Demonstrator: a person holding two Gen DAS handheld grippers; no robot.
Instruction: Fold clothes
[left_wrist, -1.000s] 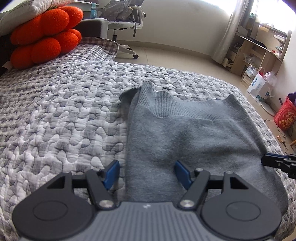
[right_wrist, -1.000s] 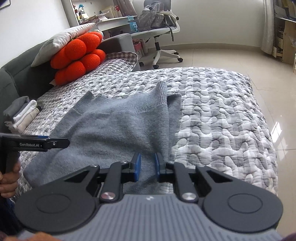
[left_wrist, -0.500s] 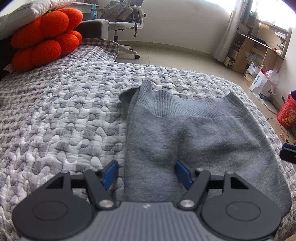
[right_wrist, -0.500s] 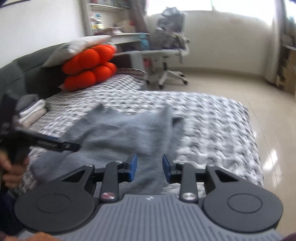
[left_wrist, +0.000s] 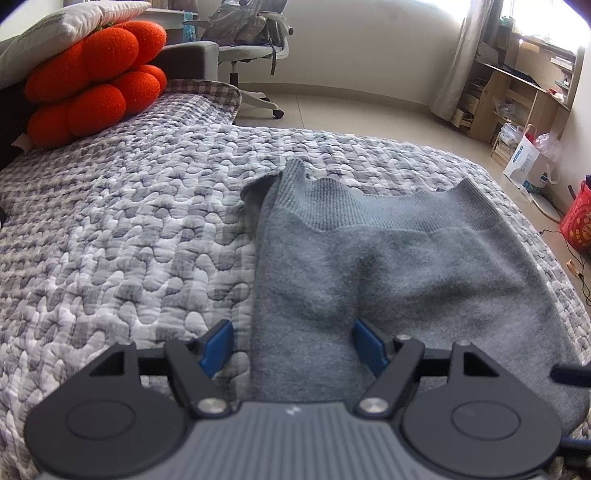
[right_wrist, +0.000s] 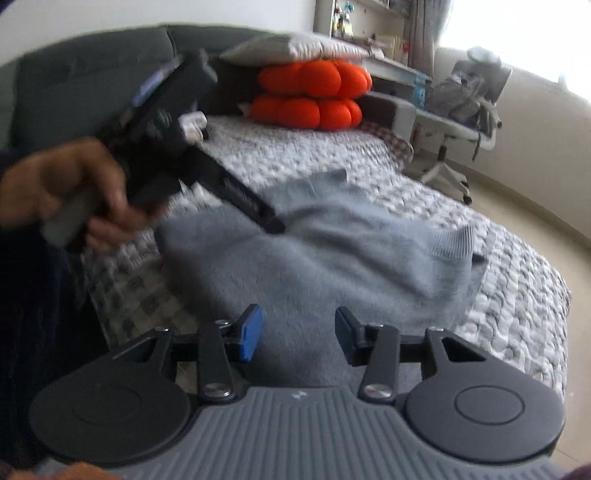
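A grey knit sweater (left_wrist: 388, 280) lies folded flat on the grey quilted bed (left_wrist: 129, 229), ribbed hem at the far end. My left gripper (left_wrist: 291, 345) is open and empty, just above the sweater's near left edge. In the right wrist view the sweater (right_wrist: 325, 266) fills the middle, blurred. My right gripper (right_wrist: 299, 334) is open and empty, over the sweater's near edge. The left gripper (right_wrist: 273, 221), held in a hand, reaches over the sweater from the left in that view.
Orange round cushions (left_wrist: 92, 85) with a white pillow on top sit at the head of the bed. An office chair (left_wrist: 255, 40) stands on the floor beyond the bed. Shelves and bags (left_wrist: 528, 122) line the right wall.
My right gripper has opened, let go of the sweater and swung round to the right side of the bed. The left gripper has stayed open and hardly moved.
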